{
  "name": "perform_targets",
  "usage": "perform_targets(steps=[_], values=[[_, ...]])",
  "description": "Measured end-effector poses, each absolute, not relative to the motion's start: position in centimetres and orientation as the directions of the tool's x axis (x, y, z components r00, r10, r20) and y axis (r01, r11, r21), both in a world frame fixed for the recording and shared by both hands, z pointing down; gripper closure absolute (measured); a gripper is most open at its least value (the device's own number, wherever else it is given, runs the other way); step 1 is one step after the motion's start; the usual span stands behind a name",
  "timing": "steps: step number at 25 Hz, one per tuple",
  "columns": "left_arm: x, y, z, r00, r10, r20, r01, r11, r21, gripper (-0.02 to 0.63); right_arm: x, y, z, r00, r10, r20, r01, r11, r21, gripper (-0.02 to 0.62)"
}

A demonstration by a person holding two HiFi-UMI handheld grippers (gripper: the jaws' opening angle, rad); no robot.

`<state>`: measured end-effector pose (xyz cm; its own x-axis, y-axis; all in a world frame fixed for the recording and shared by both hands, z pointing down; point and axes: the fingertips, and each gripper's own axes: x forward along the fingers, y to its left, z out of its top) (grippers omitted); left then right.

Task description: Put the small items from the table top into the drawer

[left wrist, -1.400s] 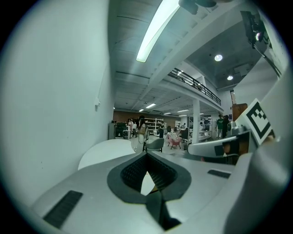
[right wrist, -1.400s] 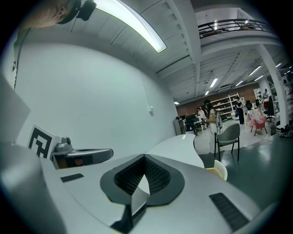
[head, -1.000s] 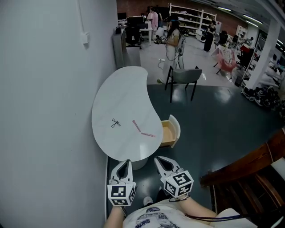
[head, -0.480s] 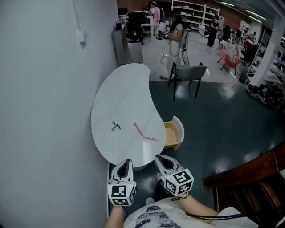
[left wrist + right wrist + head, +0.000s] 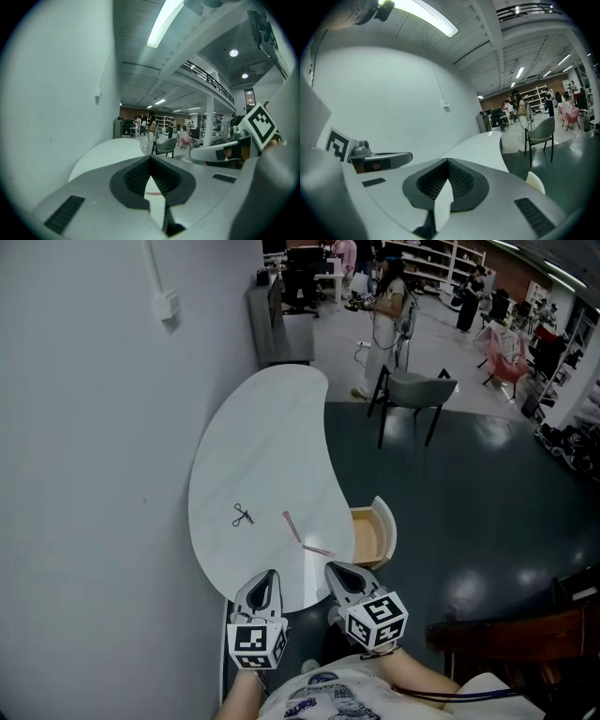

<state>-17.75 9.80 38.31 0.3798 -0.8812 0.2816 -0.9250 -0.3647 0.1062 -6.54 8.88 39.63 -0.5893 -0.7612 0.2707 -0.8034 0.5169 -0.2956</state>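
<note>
L gripper (image 5: 266, 576) & R gripper (image 5: 333, 570), both clenched empty, hover by table (image 5: 253, 427) near edge, prob. pre-pick; pink sticks (image 5: 292, 526) lie near right edge, beside drawer (image 5: 367, 538) open for drop-in.

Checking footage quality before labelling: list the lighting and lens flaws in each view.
Head view: wall bowed by the lens, lamp glare on the dark floor. Left gripper view: black fisheye corners, ceiling light blown white. Right gripper view: same corners, bright ceiling strip.

Pale wall (image 5: 84, 427) left; dark glossy floor (image 5: 469, 521); grey chair (image 5: 417, 390); perhaps shelving (image 5: 433, 261) beyond.
</note>
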Motion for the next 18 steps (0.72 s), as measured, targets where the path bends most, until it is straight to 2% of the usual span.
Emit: perform_targets(steps=[18], values=[[-15.1,-0.9,40.8,0.221,-0.910,0.351,-0.975,-0.201,0.091,0.586,-4.1,-3.4,43.2,-0.715,-0.620,0.325,-0.699,0.643,-0.311,0.575]])
